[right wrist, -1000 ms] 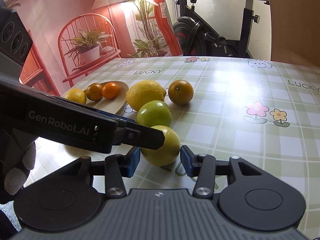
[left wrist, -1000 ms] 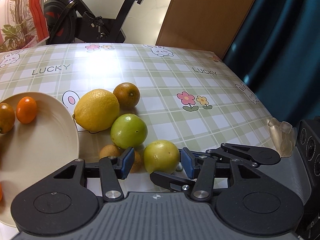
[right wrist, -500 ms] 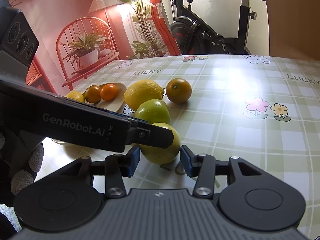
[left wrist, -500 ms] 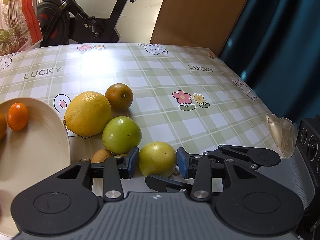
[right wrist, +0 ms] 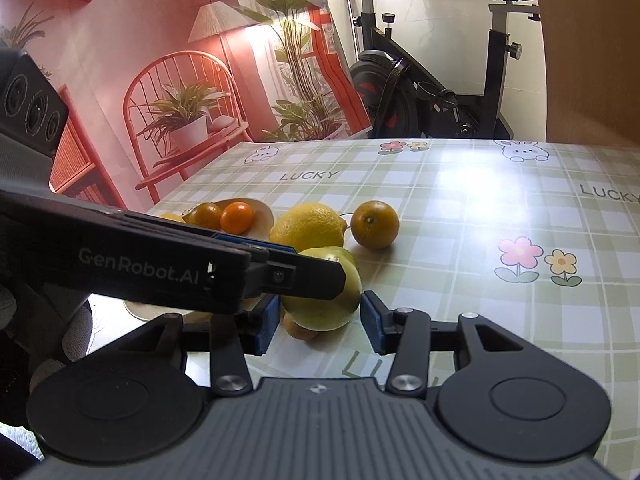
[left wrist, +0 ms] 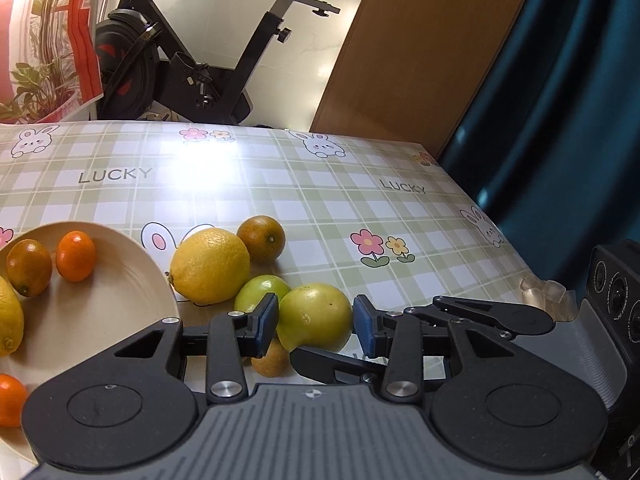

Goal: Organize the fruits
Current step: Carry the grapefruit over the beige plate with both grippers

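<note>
A yellow-green fruit (left wrist: 316, 318) hangs just above the checked tablecloth, and my left gripper (left wrist: 315, 325) is shut on it, blue pads pressed to its sides. My right gripper (right wrist: 318, 322) is closed on the same fruit (right wrist: 324, 304) from the other side. One right finger (left wrist: 332, 364) runs under the fruit in the left wrist view. A left finger (right wrist: 280, 276) crosses the right wrist view. Beside it lie a green fruit (left wrist: 258, 292), a big lemon (left wrist: 210, 266), an orange (left wrist: 262, 238) and a small brownish fruit (left wrist: 272, 362). The beige plate (left wrist: 120, 280) holds small oranges (left wrist: 76, 256) and a lemon.
The table's right edge carries a clear corner guard (left wrist: 544, 288), with a blue curtain (left wrist: 560, 120) past it. An exercise bike (left wrist: 180, 72) and a brown panel stand behind the table. A gloved hand (right wrist: 72, 340) shows at the lower left of the right wrist view.
The left jaws closed onto the yellow-green fruit. Both grippers then rose with it, and the small brownish fruit underneath came into view.
</note>
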